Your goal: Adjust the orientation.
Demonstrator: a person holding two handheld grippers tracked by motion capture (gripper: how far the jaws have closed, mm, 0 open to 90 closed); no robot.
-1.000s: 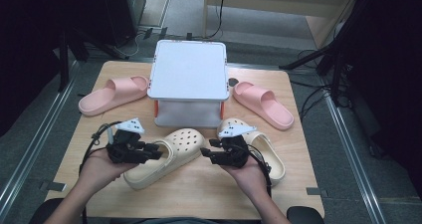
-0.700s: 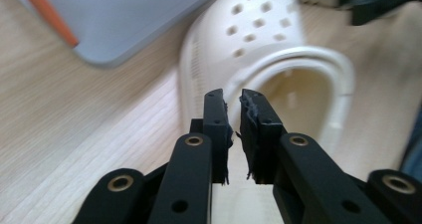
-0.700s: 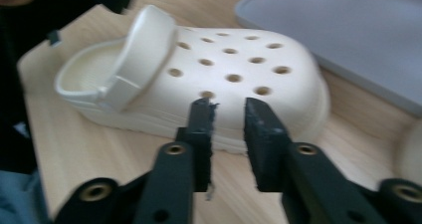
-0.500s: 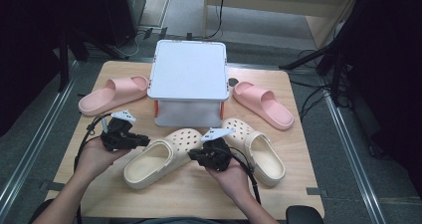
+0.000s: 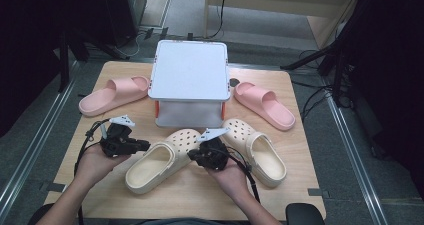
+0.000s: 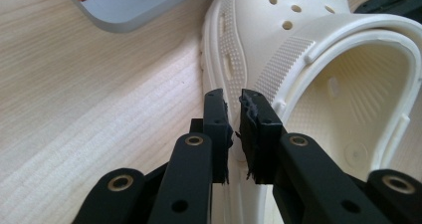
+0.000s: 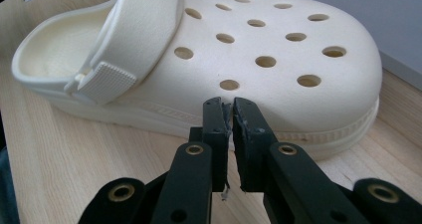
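1. Near the front edge of the desk (image 5: 300, 190), a little left of its middle, lies the left clog (image 5: 165, 160), slanted with its toe toward the lidded box (image 5: 190, 77) and its heel toward the front left corner; this is the shoe I am working on.
2. I have the left gripper (image 5: 145, 145) at the clog's outer side; its jaws have just been closing and now stand narrow, with the cream side rim pinched between them in the left gripper view; I take the rim because it is the thinnest part that the jaws can span.
3. I bring the right gripper (image 5: 192, 155) in from the opposite side, at the holed toe; its jaws have just been closing too and are all but together, with nothing between them that I can see; whether the tips touch the upper I cannot tell; my guess is that it serves as a stop or pusher, not a grip.
4. With one gripper on each flank, the shoe should not spin when I drag or turn it.
5. Just beside it, toward the front right corner, lies the right clog (image 5: 257, 150), its toe also toward the box.
6. Left and right of the box, near the side edges, lie two pink slides (image 5: 115, 95), apart from my hands.
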